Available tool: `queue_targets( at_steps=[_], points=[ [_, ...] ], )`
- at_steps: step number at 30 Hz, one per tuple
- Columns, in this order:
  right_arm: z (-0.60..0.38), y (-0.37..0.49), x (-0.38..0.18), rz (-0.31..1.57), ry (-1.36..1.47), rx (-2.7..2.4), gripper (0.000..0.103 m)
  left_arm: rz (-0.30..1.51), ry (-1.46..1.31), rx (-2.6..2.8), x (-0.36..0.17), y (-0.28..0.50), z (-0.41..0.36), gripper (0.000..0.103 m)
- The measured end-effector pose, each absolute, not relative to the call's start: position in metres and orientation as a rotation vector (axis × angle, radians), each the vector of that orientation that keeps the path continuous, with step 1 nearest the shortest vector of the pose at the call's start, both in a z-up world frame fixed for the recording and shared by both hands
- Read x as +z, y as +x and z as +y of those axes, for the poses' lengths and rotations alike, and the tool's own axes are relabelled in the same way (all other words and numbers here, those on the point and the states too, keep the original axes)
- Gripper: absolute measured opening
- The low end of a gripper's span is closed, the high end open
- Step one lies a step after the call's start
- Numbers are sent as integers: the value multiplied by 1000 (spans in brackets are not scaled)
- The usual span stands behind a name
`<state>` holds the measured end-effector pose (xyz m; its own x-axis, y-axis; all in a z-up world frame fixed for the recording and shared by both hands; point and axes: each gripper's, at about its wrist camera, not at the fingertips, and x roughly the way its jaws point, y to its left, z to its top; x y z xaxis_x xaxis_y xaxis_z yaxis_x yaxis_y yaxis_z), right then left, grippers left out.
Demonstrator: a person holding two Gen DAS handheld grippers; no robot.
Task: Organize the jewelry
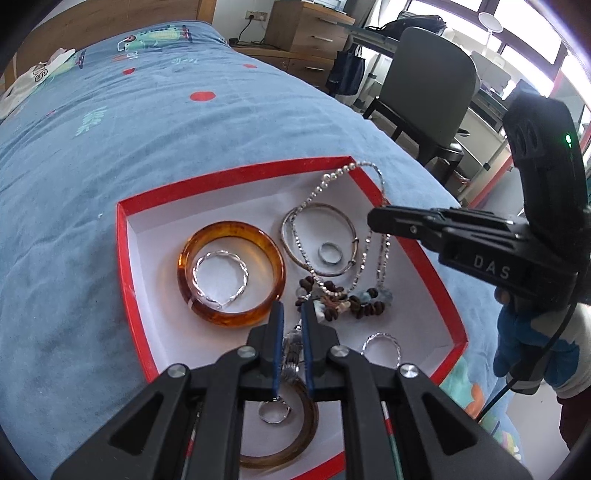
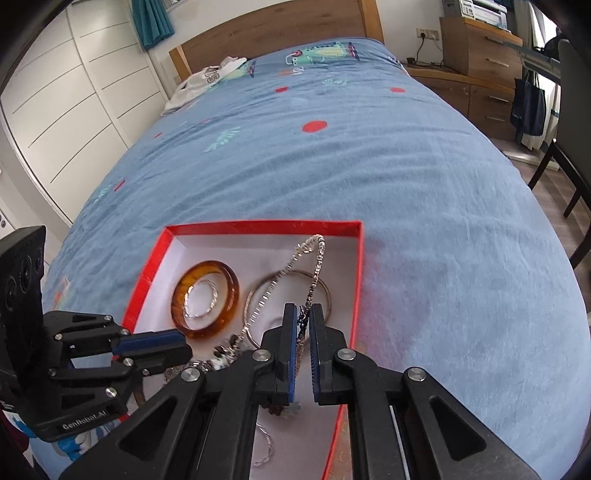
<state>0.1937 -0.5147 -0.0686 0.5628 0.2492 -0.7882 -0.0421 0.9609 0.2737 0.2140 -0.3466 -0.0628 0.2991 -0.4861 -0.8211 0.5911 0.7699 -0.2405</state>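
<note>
A red box [image 1: 123,258] with a white floor lies on the blue bed and holds jewelry. Inside are an amber bangle [image 1: 232,273] with a twisted silver ring [image 1: 221,278] in it, a thin silver bangle [image 1: 319,239] around a small ring [image 1: 330,253], and a brown bead bracelet [image 1: 345,297]. My right gripper [image 2: 303,314] is shut on a silver chain necklace [image 2: 312,254] that drapes over the box's far rim. My left gripper [image 1: 291,314] is nearly closed around a silvery piece [image 1: 291,350] over the box's near part. A second amber bangle [image 1: 291,439] lies under it.
The blue bedspread [image 2: 406,184] stretches away to a wooden headboard [image 2: 280,26]. White clothes [image 2: 207,81] lie near the pillow end. A dark chair [image 1: 432,85] and wooden drawers [image 2: 480,48] stand right of the bed.
</note>
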Motion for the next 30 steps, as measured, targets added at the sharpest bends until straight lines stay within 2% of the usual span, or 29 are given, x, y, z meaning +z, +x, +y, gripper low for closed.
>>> queue_targets(
  at_steps=[4, 6, 9, 18, 25, 27, 30],
  points=[
    [-519, 190, -71, 963, 241, 163, 19, 1043, 120, -707, -63, 214, -346, 10],
    [-519, 187, -71, 961, 244, 164, 24, 1041, 117, -707, -62, 213, -346, 14],
    [-517, 185, -69, 957, 244, 166, 28, 1035, 109, -703, -59, 211, -344, 23],
    [-515, 174, -57, 946, 243, 158, 38, 1014, 100, -701, -43, 201, -340, 30],
    [-513, 153, -44, 929, 248, 146, 39, 993, 94, -686, -29, 189, -331, 32],
    [-512, 149, -41, 923, 252, 143, 39, 985, 91, -677, -24, 185, -328, 36],
    [-508, 138, -34, 915, 251, 138, 40, 966, 86, -657, -15, 178, -322, 38]
  ],
)
